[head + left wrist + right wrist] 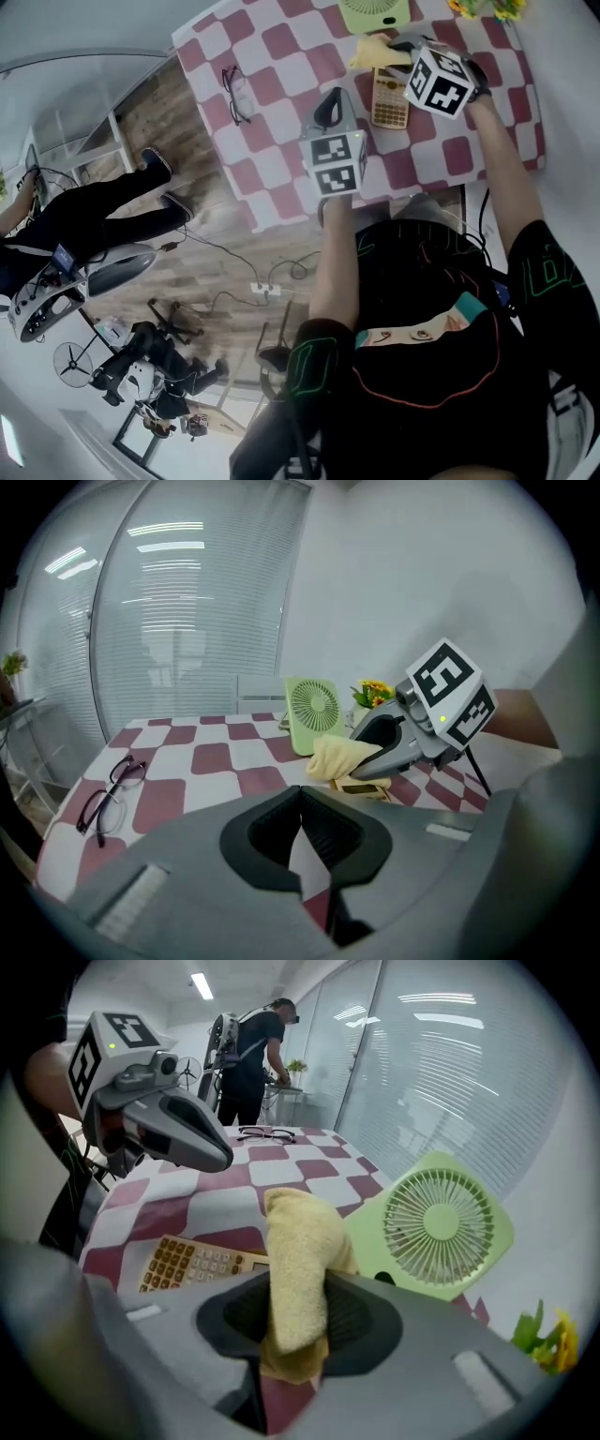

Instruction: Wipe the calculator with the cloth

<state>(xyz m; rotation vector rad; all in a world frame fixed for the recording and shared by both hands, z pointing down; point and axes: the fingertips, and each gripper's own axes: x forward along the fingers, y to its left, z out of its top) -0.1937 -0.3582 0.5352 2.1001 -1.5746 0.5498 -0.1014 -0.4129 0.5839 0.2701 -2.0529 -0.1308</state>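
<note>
Our right gripper (298,1312) has both fingers clamped on the yellow cloth (295,1241), so that the free fold sticks forward as a wiping pad. In the right gripper view the calculator (197,1262) lies flat on the checked table (272,84) at 9 o'clock of this fold. We cannot tell if they touch. The green fan (441,1227) stands at 2 o'clock. Our left gripper (302,808) hovers near, with its fingers together and empty, probably ready to steady the calculator.
</note>
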